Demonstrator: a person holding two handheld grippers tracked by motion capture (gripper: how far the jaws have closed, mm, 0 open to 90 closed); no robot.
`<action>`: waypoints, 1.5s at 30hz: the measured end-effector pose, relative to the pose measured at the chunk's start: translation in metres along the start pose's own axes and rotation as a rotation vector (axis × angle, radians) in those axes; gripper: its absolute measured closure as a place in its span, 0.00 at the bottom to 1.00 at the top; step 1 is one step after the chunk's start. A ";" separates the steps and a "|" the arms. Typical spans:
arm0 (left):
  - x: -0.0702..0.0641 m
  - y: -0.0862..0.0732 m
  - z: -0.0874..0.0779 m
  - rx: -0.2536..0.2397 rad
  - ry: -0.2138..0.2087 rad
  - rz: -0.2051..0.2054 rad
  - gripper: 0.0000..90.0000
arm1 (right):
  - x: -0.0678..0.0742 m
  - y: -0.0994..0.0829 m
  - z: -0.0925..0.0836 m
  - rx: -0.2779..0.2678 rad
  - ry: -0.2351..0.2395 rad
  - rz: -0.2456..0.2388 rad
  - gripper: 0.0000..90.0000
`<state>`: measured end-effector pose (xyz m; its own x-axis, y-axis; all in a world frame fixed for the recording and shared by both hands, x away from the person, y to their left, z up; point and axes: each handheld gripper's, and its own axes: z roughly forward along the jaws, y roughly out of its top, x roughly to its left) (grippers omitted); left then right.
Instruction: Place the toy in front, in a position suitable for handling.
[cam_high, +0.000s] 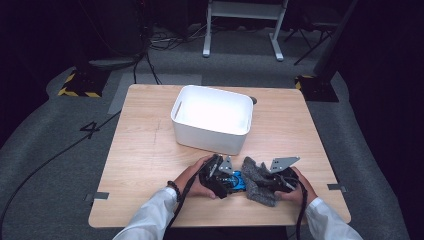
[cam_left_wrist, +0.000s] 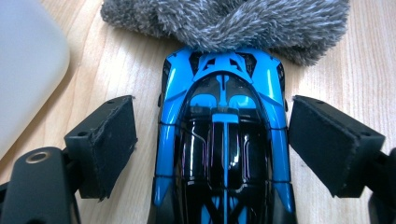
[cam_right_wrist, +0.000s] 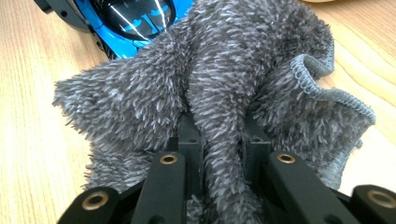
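The right gripper (cam_right_wrist: 219, 140) is clamped on a fold of the grey microfibre cloth (cam_right_wrist: 224, 79), pressed against the blue toy car (cam_left_wrist: 224, 140), likely wiping it. The left gripper (cam_left_wrist: 212, 140) straddles the car, pads clear of its sides, probably just boxing it in.

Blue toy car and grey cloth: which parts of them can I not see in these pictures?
- Blue toy car: in the left gripper view the grey cloth covers one end and the bottom edge cuts the other.
- Same car in the high view: too small and half hidden between the hands.
- Right gripper: its fingers are buried in the cloth fold, so the pads are hidden.
- White bin: its inside is washed out.
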<state>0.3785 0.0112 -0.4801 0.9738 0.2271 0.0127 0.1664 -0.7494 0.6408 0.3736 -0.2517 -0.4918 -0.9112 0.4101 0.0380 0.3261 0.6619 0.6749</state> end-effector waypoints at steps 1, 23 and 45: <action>0.000 0.001 0.001 -0.001 -0.002 0.002 0.18 | 0.000 0.000 0.000 0.000 0.001 -0.002 0.84; -0.003 0.025 0.023 0.212 0.006 0.053 0.19 | 0.001 0.003 0.002 0.007 0.015 -0.007 0.83; -0.001 0.039 0.031 0.246 -0.035 0.073 0.27 | 0.001 0.003 0.003 0.002 0.015 -0.010 0.83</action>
<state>0.3886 -0.0377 -0.4787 0.9887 0.1483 0.0225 0.1241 -0.8929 0.4328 0.3740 -0.2472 -0.4917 -0.9180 0.3942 0.0428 0.3179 0.6673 0.6735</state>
